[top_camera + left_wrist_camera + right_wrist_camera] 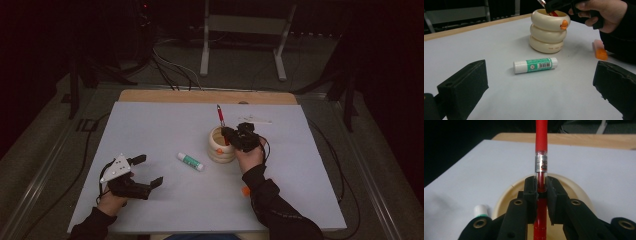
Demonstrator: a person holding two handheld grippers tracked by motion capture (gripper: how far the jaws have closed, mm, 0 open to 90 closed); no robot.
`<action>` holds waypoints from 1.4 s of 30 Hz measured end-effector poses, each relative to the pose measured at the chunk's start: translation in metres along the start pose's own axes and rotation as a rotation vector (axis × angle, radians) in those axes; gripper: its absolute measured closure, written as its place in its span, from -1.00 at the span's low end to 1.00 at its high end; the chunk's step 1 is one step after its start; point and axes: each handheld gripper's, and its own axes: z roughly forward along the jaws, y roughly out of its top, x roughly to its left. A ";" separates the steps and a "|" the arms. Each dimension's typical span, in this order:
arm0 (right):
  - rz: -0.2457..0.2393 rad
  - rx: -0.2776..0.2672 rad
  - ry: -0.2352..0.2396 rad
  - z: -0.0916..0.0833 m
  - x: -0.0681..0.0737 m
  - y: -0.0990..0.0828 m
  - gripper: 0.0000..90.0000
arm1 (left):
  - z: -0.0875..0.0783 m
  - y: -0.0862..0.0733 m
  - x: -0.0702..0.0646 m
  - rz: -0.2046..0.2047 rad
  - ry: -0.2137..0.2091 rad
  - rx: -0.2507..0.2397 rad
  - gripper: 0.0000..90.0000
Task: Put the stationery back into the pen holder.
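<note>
Your table (pixel 150 130) carries a pale sheet that covers nearly all of it, with a strip of bare wood along the far edge. A cream holder (pixel 221 145), built like three stacked rings, stands right of the middle of the sheet; an orange knob sits on its top ring. Your right gripper (pixel 231 134) hangs over the holder's mouth, its jaws clamped tight on the red pen (pixel 220 118). In the right gripper view the pen (pixel 541 157) runs straight up between the pads, its lower end down inside the holder (pixel 574 187) and its red top rising above it. Your left gripper (pixel 150 170) rests on the near left of the sheet with its jaws wide apart and nothing between them. The glue stick (pixel 535 65) lies on its side between that gripper and the holder, touching neither. A small orange piece (pixel 601 51) lies on the sheet beside your right sleeve.
</note>
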 end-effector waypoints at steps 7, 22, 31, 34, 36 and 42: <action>0.019 0.007 -0.017 -0.001 -0.002 -0.002 0.49 | 0.001 -0.001 0.000 -0.004 -0.003 0.004 -0.99; -0.057 0.000 -0.020 -0.013 0.005 0.006 0.77 | 0.002 -0.001 0.001 -0.006 -0.010 0.008 -0.99; -0.044 0.096 -0.034 -0.002 0.003 0.003 0.93 | 0.002 -0.001 0.001 -0.006 -0.009 0.010 -0.99; -0.042 0.077 -0.023 -0.004 0.003 0.005 0.73 | 0.002 -0.001 0.001 -0.006 -0.010 0.009 -0.99; -0.040 0.063 -0.018 -0.006 0.004 0.006 0.64 | 0.002 -0.001 0.001 -0.005 -0.009 0.009 -0.99; -0.062 0.011 0.004 -0.018 0.009 0.018 -0.01 | 0.001 -0.001 0.001 -0.003 -0.009 0.010 -0.99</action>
